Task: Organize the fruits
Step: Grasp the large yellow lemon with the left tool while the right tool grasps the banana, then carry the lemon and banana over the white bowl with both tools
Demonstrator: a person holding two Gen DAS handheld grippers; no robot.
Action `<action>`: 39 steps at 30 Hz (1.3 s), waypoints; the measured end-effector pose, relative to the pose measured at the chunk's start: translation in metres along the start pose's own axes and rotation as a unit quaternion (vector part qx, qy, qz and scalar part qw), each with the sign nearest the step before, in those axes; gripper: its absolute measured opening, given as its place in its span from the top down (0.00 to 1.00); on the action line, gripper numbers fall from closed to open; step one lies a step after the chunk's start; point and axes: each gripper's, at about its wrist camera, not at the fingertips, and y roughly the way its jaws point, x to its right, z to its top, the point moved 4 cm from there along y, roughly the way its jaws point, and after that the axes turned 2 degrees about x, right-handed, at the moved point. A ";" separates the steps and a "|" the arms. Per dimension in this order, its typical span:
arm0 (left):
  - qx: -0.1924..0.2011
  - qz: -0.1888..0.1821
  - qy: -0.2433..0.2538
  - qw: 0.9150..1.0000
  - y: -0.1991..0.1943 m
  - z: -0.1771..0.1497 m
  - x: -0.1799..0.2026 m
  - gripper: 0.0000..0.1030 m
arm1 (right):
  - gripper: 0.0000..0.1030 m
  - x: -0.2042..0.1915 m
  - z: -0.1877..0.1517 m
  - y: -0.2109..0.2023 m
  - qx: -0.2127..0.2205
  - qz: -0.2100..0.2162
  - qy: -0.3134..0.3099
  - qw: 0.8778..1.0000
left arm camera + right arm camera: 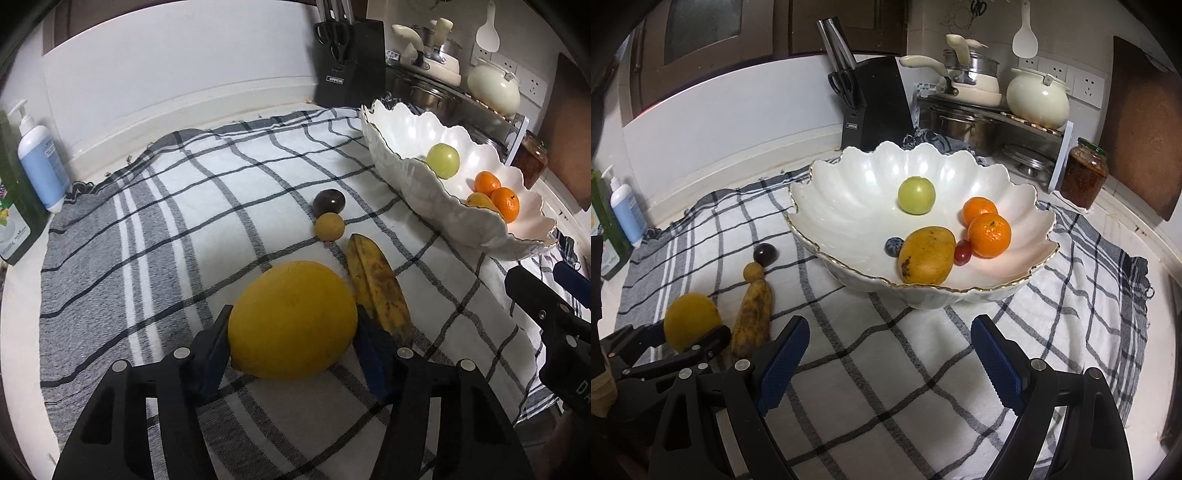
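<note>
Left gripper (pixel 291 332) straddles the big yellow citrus fruit (pixel 291 319), a blue pad against each flank, so it reads as clamped on the fruit; fruit sits on the cloth, not lifted. Right gripper (pixel 890 365) hangs spread wide with nothing between its pads, just in front of the scalloped white bowl (pixel 849 221).

Landmark is the bowl. Inside it: green round fruit (pixel 916 194), two mandarins (pixel 989 229), mango (pixel 926 254), a blueberry (pixel 894 246) and a small red fruit (pixel 962 252). Left of the bowl, on the cloth: spotted banana (pixel 380 286) touching the citrus, then a small tan round fruit (pixel 328 227) and a dark round fruit (pixel 329 201) touching each other, nearer the bowl.

Step, as I judge it: pick of the citrus, grasp made, lift pending. Next move calls for a lift clear of the banana and over the bowl's high rim, set down in the bare left half.

Surface: grey-checked cloth (pixel 184 229) on a white counter. Behind the bowl: knife block (pixel 875 103), pot rack, cream pots, jar (pixel 1084 171). Far left of the bowl: pump bottle (pixel 38 158).
</note>
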 end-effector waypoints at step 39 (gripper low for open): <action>0.018 0.064 -0.079 0.995 -0.040 -0.015 -0.104 0.41 | 0.62 -0.112 -0.017 0.058 -0.060 0.084 -0.062 0.993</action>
